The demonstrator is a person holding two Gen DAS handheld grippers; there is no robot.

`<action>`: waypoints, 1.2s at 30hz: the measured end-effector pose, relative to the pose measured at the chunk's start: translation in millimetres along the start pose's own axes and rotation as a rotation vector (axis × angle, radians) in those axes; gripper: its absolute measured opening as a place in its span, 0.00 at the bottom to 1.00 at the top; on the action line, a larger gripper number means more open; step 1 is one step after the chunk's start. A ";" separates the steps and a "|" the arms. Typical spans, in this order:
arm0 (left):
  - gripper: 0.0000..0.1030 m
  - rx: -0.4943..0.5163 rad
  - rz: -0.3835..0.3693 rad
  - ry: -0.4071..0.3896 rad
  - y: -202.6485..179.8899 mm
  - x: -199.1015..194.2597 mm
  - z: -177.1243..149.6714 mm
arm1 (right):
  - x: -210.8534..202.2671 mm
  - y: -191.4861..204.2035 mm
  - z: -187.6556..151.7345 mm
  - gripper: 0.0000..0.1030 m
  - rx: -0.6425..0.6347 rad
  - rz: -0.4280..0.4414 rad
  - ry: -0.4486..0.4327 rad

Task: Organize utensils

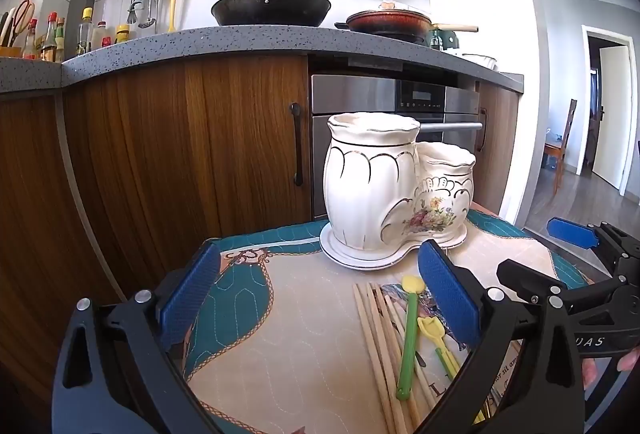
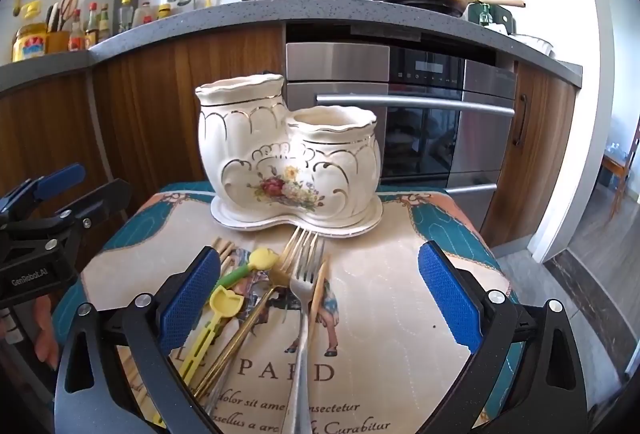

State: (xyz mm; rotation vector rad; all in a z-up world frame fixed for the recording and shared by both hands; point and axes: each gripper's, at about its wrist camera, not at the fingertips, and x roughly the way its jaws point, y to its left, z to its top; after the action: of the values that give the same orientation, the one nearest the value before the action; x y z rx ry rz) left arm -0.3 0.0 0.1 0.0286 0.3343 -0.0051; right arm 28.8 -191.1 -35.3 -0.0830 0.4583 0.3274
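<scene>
**Utensils loose on the mat, holder empty at the far edge**

A quilted mat [image 2: 400,298] with teal borders covers the small table in front of the kitchen cabinets and oven [image 2: 420,105]. At its far edge, centred, stands a white ceramic utensil holder [image 2: 288,149] with 2 joined cups, a taller one and a shorter one, gilt lines and a flower motif, sitting upright on its matching saucer [image 2: 296,224]. Both cup mouths show nothing sticking out.

The left gripper [image 1: 320,298] hovers over the mat's left half, its blue-padded fingers [image 1: 188,298] spread wide with nothing between them. The right gripper [image 2: 320,298] hangs over the near middle of the mat, its fingers likewise spread wide and holding nothing; the utensil pile lies beneath and between them.

The utensils lie in a loose heap running from the near edge toward the saucer. A bundle of wooden chopsticks [image 1: 380,346] sits on the heap's left side. A silver fork [image 2: 302,298] and a gold fork [image 2: 280,274] point their tines at the saucer, the gold tines almost touching its rim. A single chopstick [image 2: 318,298] lies just right of the silver fork. 2 small plastic picks with yellow tulip-shaped heads, one green-handled [image 1: 408,338] and one yellow-handled [image 2: 208,326], rest across the pile.
</scene>
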 end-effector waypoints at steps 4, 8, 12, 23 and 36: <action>0.95 -0.006 -0.003 0.012 0.2 0.4 0.1 | -4.5 -9.3 1.4 0.96 0.027 -0.008 -0.018; 0.95 0.000 -0.002 0.011 -1.0 -0.6 -0.1 | -3.6 -8.4 -0.6 0.96 0.024 -0.010 -0.017; 0.95 -0.004 -0.003 0.015 2.3 0.9 0.2 | -5.1 -7.0 -0.1 0.96 0.018 -0.011 -0.020; 0.95 -0.006 -0.004 0.019 0.3 1.9 -0.8 | -4.2 -6.4 -1.4 0.96 0.014 -0.018 -0.022; 0.95 -0.008 -0.005 0.021 0.4 2.6 -1.4 | -3.6 -7.9 -1.3 0.96 0.020 -0.025 -0.022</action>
State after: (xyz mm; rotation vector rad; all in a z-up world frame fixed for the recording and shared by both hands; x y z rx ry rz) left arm 1.7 0.5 -2.1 0.0201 0.3556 -0.0084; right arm 27.7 -199.8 -34.9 -0.0659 0.4381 0.2990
